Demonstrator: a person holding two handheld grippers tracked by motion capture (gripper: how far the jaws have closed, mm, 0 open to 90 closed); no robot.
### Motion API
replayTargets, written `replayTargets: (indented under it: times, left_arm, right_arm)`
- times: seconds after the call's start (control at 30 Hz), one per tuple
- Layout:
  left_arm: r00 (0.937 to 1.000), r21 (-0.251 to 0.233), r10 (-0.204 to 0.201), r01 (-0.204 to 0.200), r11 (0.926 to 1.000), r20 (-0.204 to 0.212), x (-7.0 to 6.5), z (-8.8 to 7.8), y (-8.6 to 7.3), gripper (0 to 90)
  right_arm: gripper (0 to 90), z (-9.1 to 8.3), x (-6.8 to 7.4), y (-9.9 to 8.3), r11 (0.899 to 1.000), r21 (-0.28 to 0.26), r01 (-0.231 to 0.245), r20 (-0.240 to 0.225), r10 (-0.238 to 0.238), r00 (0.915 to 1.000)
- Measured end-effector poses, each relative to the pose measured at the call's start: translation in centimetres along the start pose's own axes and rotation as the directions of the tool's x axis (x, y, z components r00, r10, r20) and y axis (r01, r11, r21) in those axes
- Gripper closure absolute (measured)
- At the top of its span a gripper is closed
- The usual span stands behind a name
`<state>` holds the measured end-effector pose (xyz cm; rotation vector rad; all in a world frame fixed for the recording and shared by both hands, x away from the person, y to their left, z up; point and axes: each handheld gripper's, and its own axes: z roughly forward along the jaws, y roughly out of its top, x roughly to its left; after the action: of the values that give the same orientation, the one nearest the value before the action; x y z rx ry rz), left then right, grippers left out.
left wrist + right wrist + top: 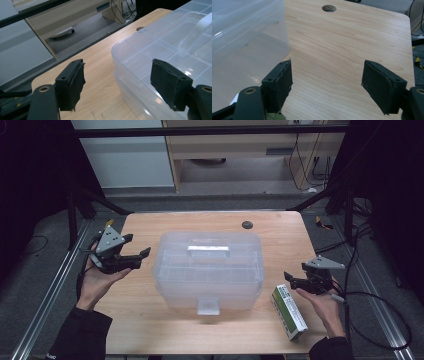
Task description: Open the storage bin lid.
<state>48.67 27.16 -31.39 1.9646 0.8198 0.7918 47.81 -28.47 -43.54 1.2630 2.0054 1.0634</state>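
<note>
A clear plastic storage box (pixel 209 270) with a closed lid and a flat handle stands in the middle of the wooden table (pixel 165 330). My left gripper (pixel 138 245) hovers open just left of the box, held in a hand, with nothing between its fingers. In the left gripper view that gripper (pixel 117 83) faces the box's near corner (pixel 150 52). My right gripper (pixel 291 280) is open at the box's right, over the end of a green and white carton (pixel 289 312) lying on the table. In the right gripper view the jaws (pixel 327 85) frame bare wood beside the box wall (pixel 244 37).
A dark round cable hole (pixel 246 224) sits near the table's far edge. Black frame struts and cables run along both sides of the table. Cabinets stand on the floor beyond the far edge.
</note>
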Motion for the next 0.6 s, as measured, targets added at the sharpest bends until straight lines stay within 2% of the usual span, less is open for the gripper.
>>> replayTargets:
  times: [0.3,0.47,0.6]
  left_arm:
    - [0.9982,0.01,0.048,-0.049,0.9988,0.034,-0.5,0.4,1.2,27.2]
    - [0.9951,0.025,0.085,-0.086,0.996,0.051,-1.0,0.7,2.0,27.3]
    - [0.9939,0.022,0.095,-0.096,0.9951,0.057,-1.3,0.8,2.4,27.7]
  right_arm:
    - [24.7,0.1,0.1,0.0,1.0,0.009,-0.004,-0.007,0.004,1.0]
    - [25.6,0.2,0.2,0.1,1.0,0.009,0.006,-0.009,-0.006,0.9999]
    - [25.8,0.2,0.2,0.1,1.0,0.014,0.012,-0.006,-0.011,0.9999]
